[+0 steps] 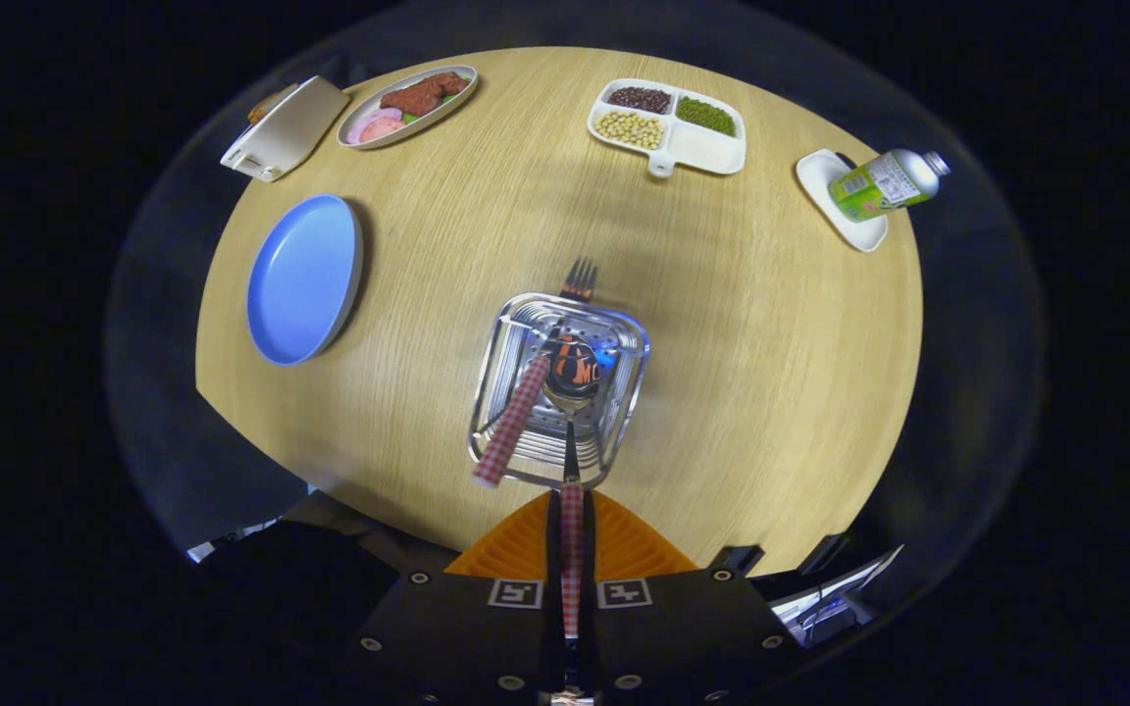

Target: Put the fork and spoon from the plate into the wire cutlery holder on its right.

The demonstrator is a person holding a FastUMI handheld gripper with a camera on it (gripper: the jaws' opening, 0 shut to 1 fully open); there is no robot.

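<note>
So the jaws clamp the spoon handle, bowl hanging straight over the holder, fork already leaning inside.

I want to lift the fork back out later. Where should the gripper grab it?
By its checked handle, from above. It leans out over the holder's near rim, while the tines poke past the far rim. The gripper is shut on the spoon.

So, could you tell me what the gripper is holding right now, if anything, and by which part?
The gripper is shut on the spoon, gripping its red-checked handle, with the bowl over the wire cutlery holder.
</note>
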